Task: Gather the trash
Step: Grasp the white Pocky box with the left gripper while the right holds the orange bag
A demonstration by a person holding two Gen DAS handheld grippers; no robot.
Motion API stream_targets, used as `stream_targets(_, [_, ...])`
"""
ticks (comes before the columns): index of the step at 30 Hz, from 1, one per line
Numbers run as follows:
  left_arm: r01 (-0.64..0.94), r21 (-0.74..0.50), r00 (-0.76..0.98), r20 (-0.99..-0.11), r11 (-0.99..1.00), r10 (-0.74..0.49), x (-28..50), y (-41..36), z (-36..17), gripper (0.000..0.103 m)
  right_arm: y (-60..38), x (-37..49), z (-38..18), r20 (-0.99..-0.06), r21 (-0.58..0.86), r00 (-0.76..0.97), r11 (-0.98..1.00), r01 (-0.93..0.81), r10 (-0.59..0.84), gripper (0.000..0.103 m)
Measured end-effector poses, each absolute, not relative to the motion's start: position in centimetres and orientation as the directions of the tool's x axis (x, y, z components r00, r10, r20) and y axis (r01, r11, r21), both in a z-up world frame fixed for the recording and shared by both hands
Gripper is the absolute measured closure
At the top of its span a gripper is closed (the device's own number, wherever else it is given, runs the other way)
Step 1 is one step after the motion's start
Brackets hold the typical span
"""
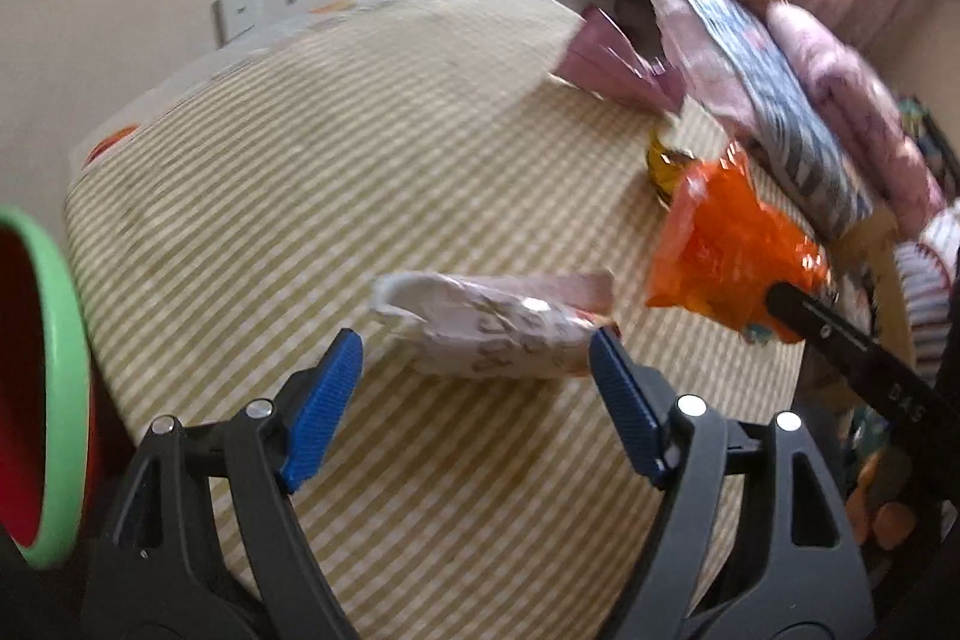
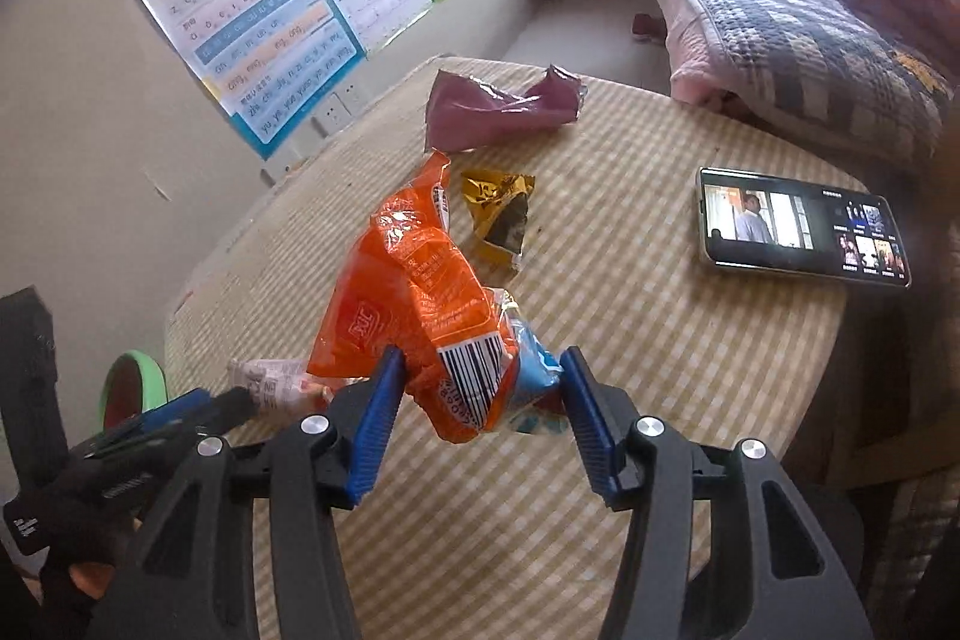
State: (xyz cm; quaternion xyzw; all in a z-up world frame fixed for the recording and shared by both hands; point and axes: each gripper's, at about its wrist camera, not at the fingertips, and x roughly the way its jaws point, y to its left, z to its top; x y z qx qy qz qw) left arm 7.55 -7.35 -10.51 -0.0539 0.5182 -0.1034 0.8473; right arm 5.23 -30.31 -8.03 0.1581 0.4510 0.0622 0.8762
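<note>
On the striped table cloth [image 1: 336,148] lies a white crumpled wrapper [image 1: 486,322]. My left gripper [image 1: 477,358] is open, its blue pads on either side of the wrapper's near end. My right gripper [image 2: 480,370] has its blue pads around the lower end of an orange snack bag [image 2: 414,304], which stands up off the table; the jaws are still wide apart. The orange bag also shows in the left wrist view [image 1: 726,250]. A gold wrapper [image 2: 501,217] and a purple wrapper [image 2: 498,109] lie farther back.
A red bin with a green rim [image 1: 57,340] stands at the table's left edge. A phone [image 2: 801,226] with a lit screen lies on the right of the table. A bed with quilts [image 2: 810,22] is behind. Posters [image 2: 252,10] hang on the wall.
</note>
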Motion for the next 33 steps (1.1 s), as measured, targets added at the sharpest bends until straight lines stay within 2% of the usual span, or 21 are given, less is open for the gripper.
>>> stream_targets(4, [0.089,-0.256,0.41,-0.871,0.963,-0.27,8.3,-7.8,-10.7,0.028,-30.8,5.0,-8.4,-0.763,0.348,0.592,0.937,0.038,0.259,0.05])
stream_targets(7, [-0.017,-0.325,0.394,-0.871,0.946,-0.292,8.8,-7.2,-11.5,0.028,-31.1,5.2,-8.5,-0.757,0.36,0.598,0.932,0.048,0.262,0.05])
stream_targets(14, [-0.234,-0.401,0.356,-0.883,0.886,-0.306,9.7,-6.1,-14.1,0.028,-31.5,4.9,-8.6,-0.747,0.367,0.611,0.929,0.051,0.262,0.05])
stream_targets(17, [-0.253,-0.416,0.368,-0.876,0.873,-0.311,9.8,-6.3,-14.2,0.026,-31.6,4.8,-8.7,-0.748,0.368,0.61,0.928,0.051,0.263,0.05])
stream_targets(19, [-0.247,-0.419,0.378,-0.872,0.874,-0.311,9.9,-6.4,-14.1,0.035,-31.5,4.9,-8.8,-0.749,0.367,0.609,0.929,0.052,0.262,0.05])
stream_targets(20, [-0.245,-0.427,0.38,-0.868,0.87,-0.319,9.9,-6.5,-14.1,0.049,-31.6,4.9,-8.9,-0.749,0.368,0.608,0.928,0.052,0.263,0.05])
stream_targets(26, [-0.21,-0.46,0.392,-0.848,0.863,-0.357,10.0,-5.3,-13.4,0.062,-31.7,4.9,-9.1,-0.749,0.376,0.606,0.925,0.056,0.268,0.05])
stream_targets(33, [-0.084,-0.359,0.4,-0.867,0.93,-0.298,9.2,-4.0,-11.1,0.066,-31.2,5.1,-9.5,-0.756,0.378,0.59,0.925,0.039,0.284,0.05])
